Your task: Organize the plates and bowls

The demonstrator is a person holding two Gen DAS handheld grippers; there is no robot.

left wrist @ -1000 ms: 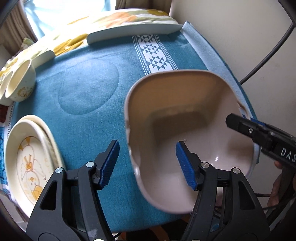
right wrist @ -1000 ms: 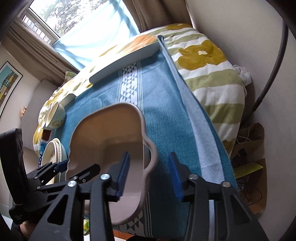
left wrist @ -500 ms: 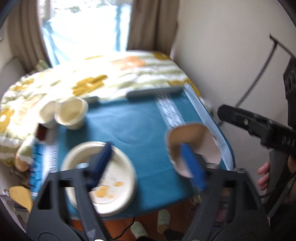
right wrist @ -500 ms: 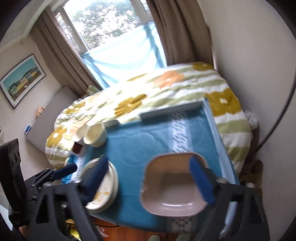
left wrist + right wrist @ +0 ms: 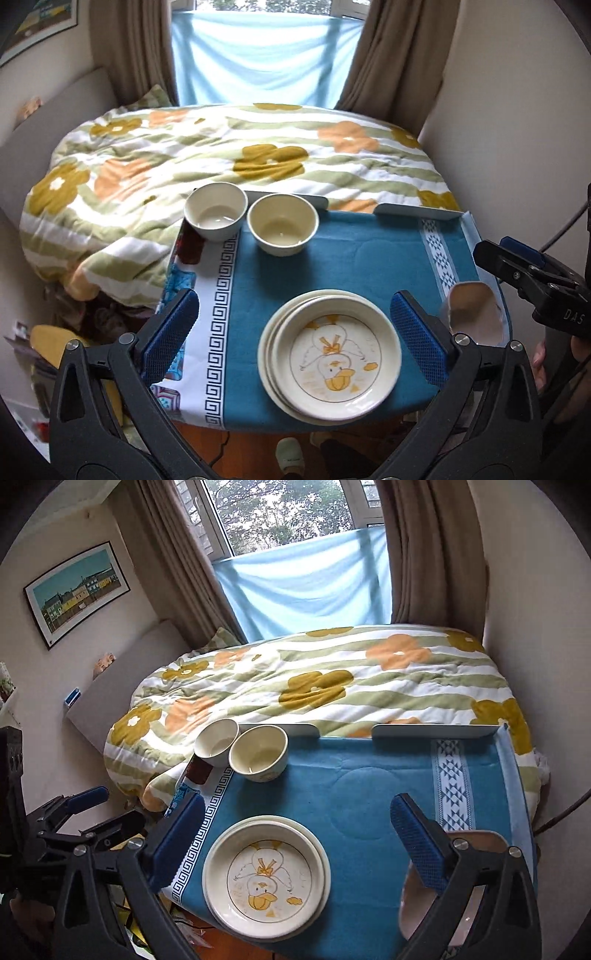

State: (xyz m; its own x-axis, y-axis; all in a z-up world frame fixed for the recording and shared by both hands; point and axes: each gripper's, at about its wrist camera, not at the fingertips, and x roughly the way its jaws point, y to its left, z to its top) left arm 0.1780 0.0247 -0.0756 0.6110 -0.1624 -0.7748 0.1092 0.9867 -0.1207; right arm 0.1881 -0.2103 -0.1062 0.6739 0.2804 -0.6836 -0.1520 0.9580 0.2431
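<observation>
- The left gripper (image 5: 295,334) hovered above the near edge of the table, its blue-padded fingers (image 5: 168,332) spread wide apart and holding nothing.
- The right gripper (image 5: 297,836) hung at a like height, its fingers (image 5: 417,840) also wide open and empty.
- A stack of cream plates (image 5: 330,356) sat on the blue cloth (image 5: 354,258) near the front edge; the top plate bore a duck drawing. In both wrist views the stack lay below and between the open fingers, touched by neither.
- Two cream bowls stood upright at the far left of the table, side by side and just about touching: the left bowl (image 5: 215,211) on the patterned white strip (image 5: 218,332), the right bowl (image 5: 282,224) on the blue cloth.
- A beige squarish bowl (image 5: 458,893) rested at the near right corner, partly hidden behind the right gripper's right finger; in the left wrist view it (image 5: 474,312) showed beside the right gripper's body.
- A flowered quilt (image 5: 332,686) covered the bed beyond the table.
</observation>
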